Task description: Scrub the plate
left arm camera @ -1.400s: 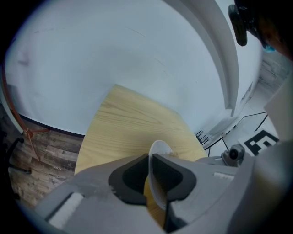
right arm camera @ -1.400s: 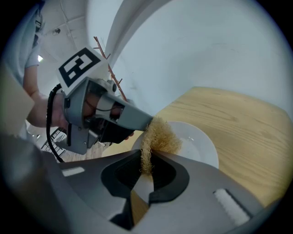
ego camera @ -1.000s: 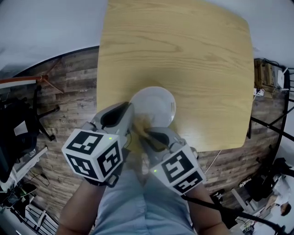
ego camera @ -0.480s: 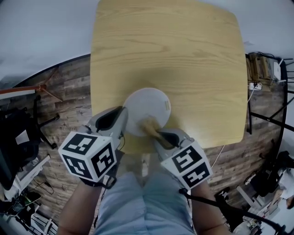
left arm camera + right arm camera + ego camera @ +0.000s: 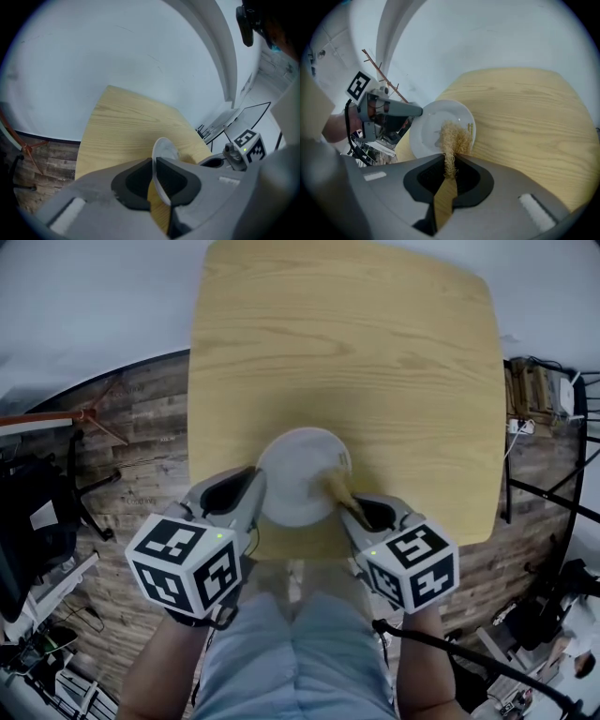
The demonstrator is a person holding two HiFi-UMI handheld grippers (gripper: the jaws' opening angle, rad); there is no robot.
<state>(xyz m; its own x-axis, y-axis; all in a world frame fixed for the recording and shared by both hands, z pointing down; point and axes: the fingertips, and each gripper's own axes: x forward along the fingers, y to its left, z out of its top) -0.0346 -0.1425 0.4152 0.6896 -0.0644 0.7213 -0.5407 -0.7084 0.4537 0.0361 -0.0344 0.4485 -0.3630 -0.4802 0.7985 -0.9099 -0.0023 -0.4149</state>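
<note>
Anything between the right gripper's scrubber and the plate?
Nothing visible. The scrubber in the right gripper lies on the plate face; the left gripper clamps the opposite rim, clear of it.

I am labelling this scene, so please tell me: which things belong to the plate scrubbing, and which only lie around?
Job:
plate
scrubber
left tool, gripping the plate's rim
right tool, gripping the scrubber

Lying about:
table
floor
wooden box beside the table
</note>
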